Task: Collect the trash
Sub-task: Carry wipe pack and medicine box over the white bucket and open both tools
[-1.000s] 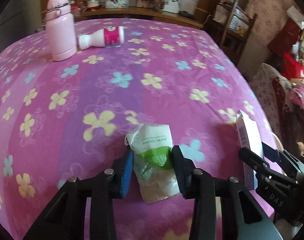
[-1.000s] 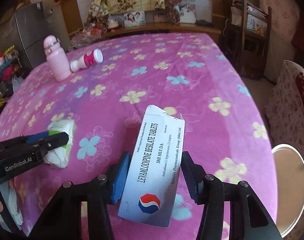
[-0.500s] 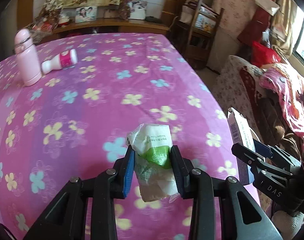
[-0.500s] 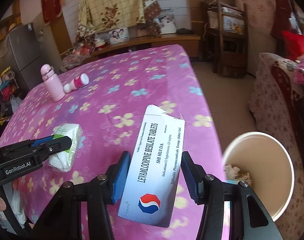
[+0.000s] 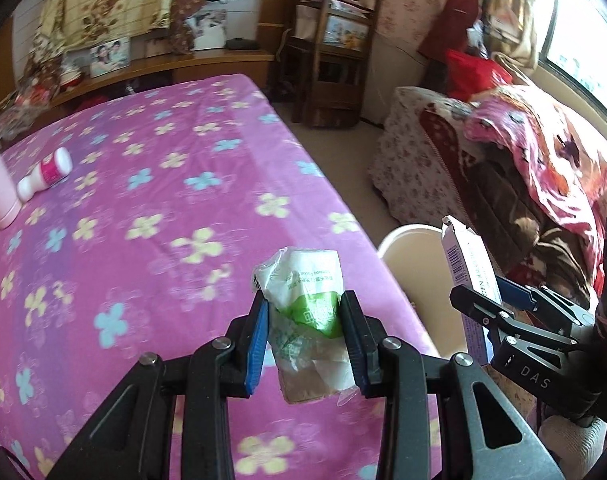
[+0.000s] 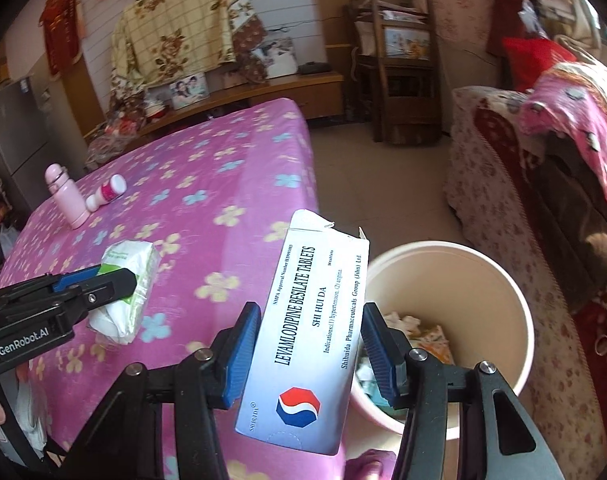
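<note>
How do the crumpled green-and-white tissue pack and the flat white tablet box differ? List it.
The crumpled green-and-white tissue pack is soft plastic; the flat white tablet box is stiff printed card. The pack hangs over the pink flowered cloth; the box overlaps the pale bin. Each is clamped between blue pads, one per gripper.

Daylight is coming through a window (image 5: 583, 56) at the right, falling on a sofa (image 6: 503, 184) draped in floral covers. A wooden chair (image 6: 403, 76) is standing against the far wall beside a low wooden shelf (image 6: 263, 88) that is holding framed photos (image 6: 187, 90).
</note>
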